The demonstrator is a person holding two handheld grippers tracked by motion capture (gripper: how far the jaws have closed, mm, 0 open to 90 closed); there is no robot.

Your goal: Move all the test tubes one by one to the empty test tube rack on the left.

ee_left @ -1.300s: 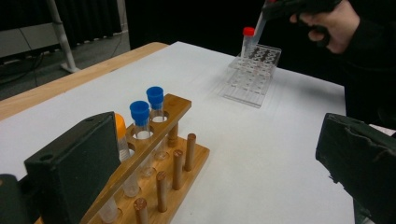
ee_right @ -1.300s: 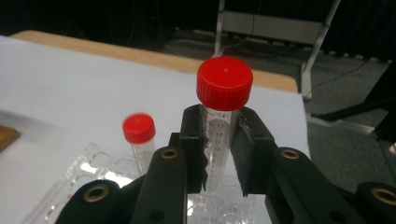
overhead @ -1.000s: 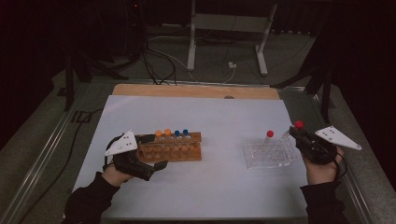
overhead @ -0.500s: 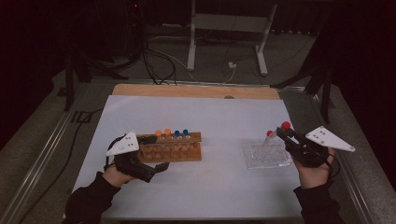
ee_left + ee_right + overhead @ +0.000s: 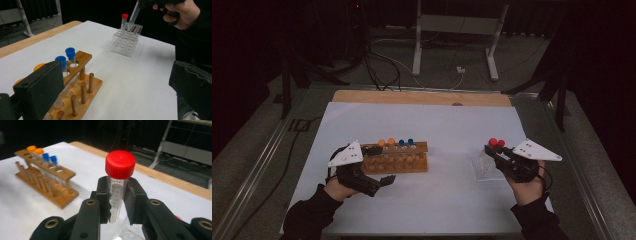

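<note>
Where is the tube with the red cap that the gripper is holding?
The red-capped tube is clamped in the right gripper, at the table's right side, over the clear rack.

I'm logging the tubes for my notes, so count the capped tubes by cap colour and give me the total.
Orange-capped tubes: 2, in the wooden rack
Blue-capped tubes: 2, in the wooden rack
Red-capped tubes: 2, one clamped in the right hand-held gripper, one standing in the clear plastic rack
Total: 6

Red-capped clear tube (image 5: 117,192), upright, gripped
</note>
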